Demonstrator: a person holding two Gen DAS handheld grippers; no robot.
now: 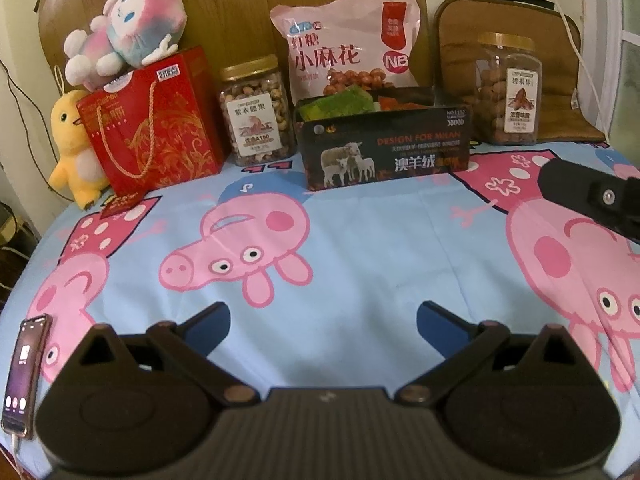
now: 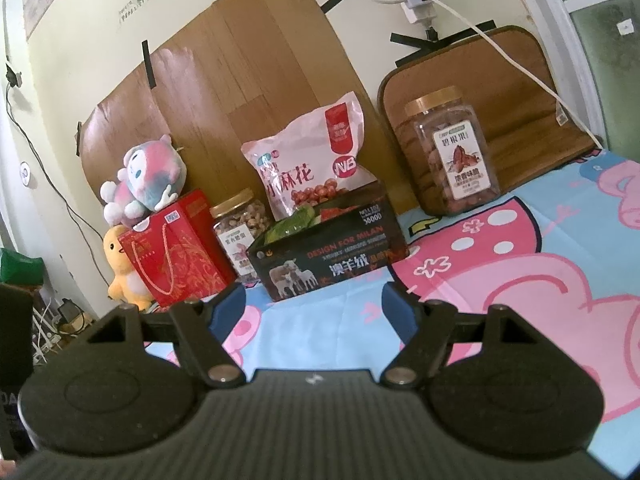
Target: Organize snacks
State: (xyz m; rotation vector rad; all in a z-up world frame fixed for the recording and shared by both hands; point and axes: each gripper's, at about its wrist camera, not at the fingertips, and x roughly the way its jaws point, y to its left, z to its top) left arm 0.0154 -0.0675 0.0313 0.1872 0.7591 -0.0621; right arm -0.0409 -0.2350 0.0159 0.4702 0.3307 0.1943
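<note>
A black cardboard box [image 1: 384,148] [image 2: 328,256] with green and red snack packets inside stands at the back middle of the table. Behind it leans a pink snack bag [image 1: 348,48] [image 2: 312,164]. A nut jar [image 1: 256,112] [image 2: 240,232] stands left of the box, and a taller nut jar [image 1: 510,88] [image 2: 452,156] stands to the right. A red gift bag [image 1: 156,128] [image 2: 176,248] is at the left. My left gripper [image 1: 322,322] is open and empty above the cloth. My right gripper [image 2: 314,308] is open and empty, short of the box.
A pink plush [image 1: 124,36] sits on the gift bag and a yellow duck plush [image 1: 74,148] beside it. A phone [image 1: 24,376] lies at the table's left edge. The other gripper's body [image 1: 592,196] shows at the right. A Peppa Pig cloth [image 1: 360,248] covers the table.
</note>
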